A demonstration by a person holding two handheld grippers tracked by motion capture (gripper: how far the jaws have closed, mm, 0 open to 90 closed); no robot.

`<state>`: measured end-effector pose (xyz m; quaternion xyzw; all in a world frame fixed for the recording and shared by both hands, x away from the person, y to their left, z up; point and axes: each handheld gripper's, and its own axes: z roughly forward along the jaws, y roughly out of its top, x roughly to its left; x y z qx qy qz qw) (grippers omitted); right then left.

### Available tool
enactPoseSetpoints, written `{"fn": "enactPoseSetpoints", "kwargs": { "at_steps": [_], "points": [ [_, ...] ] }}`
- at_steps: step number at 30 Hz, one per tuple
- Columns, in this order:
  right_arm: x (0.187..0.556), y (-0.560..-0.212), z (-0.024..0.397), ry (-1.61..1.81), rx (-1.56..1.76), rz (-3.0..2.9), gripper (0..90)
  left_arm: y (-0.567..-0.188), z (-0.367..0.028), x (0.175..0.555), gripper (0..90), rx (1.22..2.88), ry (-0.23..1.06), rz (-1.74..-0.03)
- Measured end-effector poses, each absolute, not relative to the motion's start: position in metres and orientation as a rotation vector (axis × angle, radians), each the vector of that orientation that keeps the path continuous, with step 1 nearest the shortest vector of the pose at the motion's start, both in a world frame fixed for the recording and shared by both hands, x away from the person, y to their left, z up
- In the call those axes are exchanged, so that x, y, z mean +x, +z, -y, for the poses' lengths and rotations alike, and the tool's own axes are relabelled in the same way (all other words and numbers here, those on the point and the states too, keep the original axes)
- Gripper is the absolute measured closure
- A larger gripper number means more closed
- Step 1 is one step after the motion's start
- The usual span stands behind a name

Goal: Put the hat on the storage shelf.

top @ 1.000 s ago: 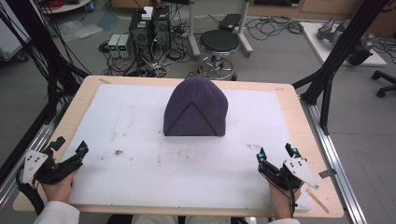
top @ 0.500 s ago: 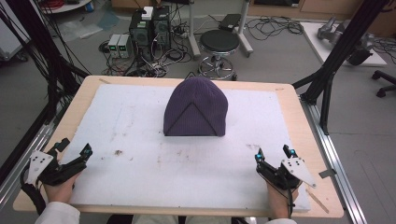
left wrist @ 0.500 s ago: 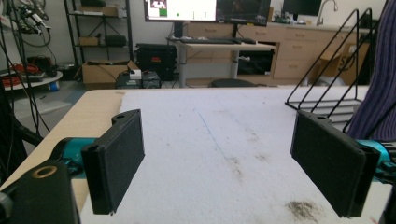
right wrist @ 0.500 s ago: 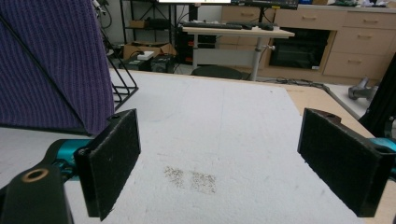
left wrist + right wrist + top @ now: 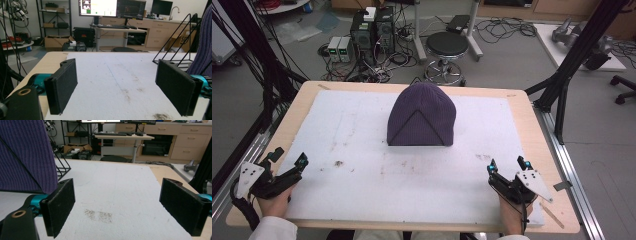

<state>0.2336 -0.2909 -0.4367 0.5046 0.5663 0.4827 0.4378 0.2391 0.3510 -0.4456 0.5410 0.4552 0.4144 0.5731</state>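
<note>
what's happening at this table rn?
A person holds a two-jaw tool in each hand at the near edge of the white mat. The left tool and right tool are both open and hold nothing. A purple knit beanie lies flat mid-table, untouched and well apart from both.

one purple knit hat (image 5: 422, 116) at the frame's centre, on one white mat (image 5: 362, 150) over one wooden table (image 5: 539, 135). two grippers: left gripper (image 5: 287, 162) lower left, right gripper (image 5: 508, 165) lower right. one stool (image 5: 447, 45) at top.
</note>
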Motion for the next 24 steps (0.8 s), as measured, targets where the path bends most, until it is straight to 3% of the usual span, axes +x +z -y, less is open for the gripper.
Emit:
{"fn": "enactPoseSetpoints", "kwargs": {
  "at_steps": [24],
  "points": [
    [0.2328,-0.4377,0.2972,1.203,1.293,-1.376,12.4,-0.4454,-0.3492,0.2413,18.5,1.273,0.956,-1.061]
  ]
}}
